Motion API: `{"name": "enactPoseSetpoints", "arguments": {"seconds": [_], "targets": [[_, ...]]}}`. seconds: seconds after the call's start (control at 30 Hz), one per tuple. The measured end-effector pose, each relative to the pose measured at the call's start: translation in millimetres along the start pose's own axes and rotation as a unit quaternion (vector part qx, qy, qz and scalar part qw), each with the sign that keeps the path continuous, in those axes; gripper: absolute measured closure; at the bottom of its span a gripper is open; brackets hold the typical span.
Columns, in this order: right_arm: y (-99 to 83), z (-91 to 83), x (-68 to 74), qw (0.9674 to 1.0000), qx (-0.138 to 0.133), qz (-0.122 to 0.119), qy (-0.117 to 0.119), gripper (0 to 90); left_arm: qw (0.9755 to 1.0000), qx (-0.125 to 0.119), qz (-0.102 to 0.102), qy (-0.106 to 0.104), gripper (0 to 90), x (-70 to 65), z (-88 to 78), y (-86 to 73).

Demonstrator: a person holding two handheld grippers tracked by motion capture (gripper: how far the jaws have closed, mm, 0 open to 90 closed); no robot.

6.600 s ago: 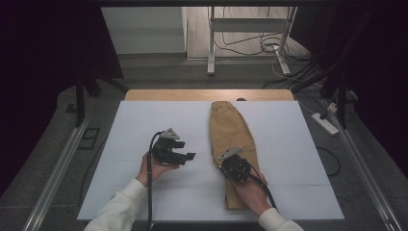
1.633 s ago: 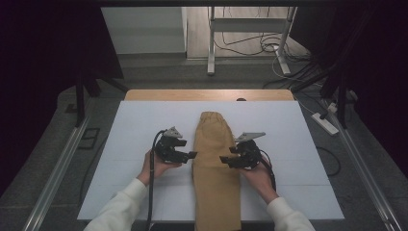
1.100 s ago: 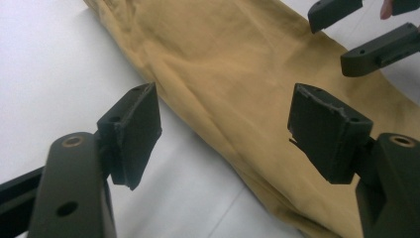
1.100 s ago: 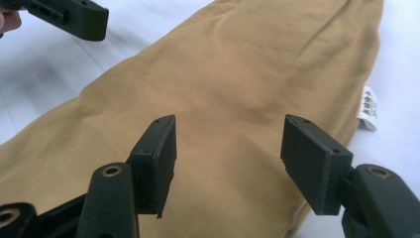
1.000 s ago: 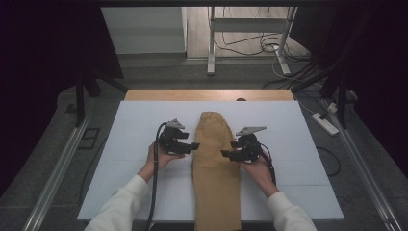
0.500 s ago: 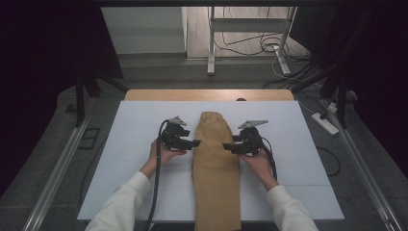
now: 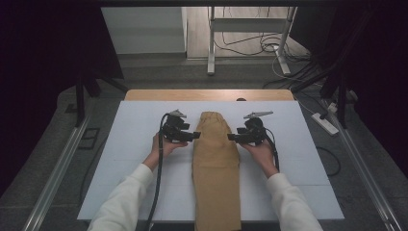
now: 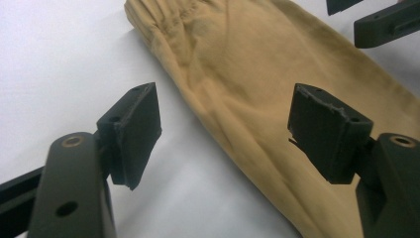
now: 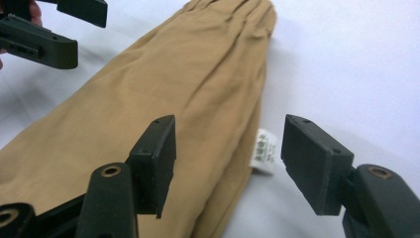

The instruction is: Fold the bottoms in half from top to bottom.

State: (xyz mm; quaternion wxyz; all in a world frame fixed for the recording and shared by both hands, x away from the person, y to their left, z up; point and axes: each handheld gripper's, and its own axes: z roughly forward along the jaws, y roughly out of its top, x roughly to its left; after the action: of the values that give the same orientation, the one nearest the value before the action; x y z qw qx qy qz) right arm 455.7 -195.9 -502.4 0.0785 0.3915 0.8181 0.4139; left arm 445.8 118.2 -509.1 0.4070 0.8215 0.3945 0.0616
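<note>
Both forearms outstretched, left tool [image 7: 192, 135] and right tool [image 7: 234, 137] facing each other, jaws apart, empty.

lab: dark curtains [image 7: 57, 43], floor cables [image 7: 269, 45]

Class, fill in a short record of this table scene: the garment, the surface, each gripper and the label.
garment: tan folded trousers, lengthwise, waistband at the far end
surface: white table
left gripper: open, at the trousers' left edge
right gripper: open, at their right edge
label: white tag sticking out from the edge
</note>
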Motion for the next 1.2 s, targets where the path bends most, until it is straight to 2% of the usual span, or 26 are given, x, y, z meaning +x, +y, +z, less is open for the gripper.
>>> {"name": "enactPoseSetpoints", "arguments": {"seconds": [0.13, 0.33, 0.43, 0.6, 0.8, 1.2], "targets": [[5.2, 7.3, -6.6, 0.9999, 0.011, 0.004, -0.006, 38.3, 1.0, 0.003, -0.008, 0.004, 28.1, 6.0, 6.2, 5.4], [13.0, 15.4, -12.8, 0.9999, 0.005, 0.014, -0.002, 37.9, 0.9997, 0.015, -0.015, 0.014, 28.3, 13.7, 13.8, 11.4], [17.0, 18.1, -13.6, 0.9999, 0.006, 0.01, -0.009, 37.9, 0.9996, 0.015, -0.022, 0.013, 28.3, 16.7, 17.0, 12.2], [23.8, 23.4, -16.4, 0.9998, 0.01, 0.011, -0.015, 37.9, 0.9994, 0.014, -0.03, 0.012, 28.3, 19.5, 21.0, 13.5], [27.8, 31.9, -19.0, 0.9996, 0.014, 0.015, -0.017, 37.8, 0.9993, 0.017, -0.03, 0.014, 28.3, 20.5, 25.4, 16.0], [35.4, 51.6, -17.2, 0.999, 0.035, -0.011, -0.023, 35.1, 0.9985, 0.04, -0.027, 0.025, 28.6, 18.4, 40.0, 19.7]]}}
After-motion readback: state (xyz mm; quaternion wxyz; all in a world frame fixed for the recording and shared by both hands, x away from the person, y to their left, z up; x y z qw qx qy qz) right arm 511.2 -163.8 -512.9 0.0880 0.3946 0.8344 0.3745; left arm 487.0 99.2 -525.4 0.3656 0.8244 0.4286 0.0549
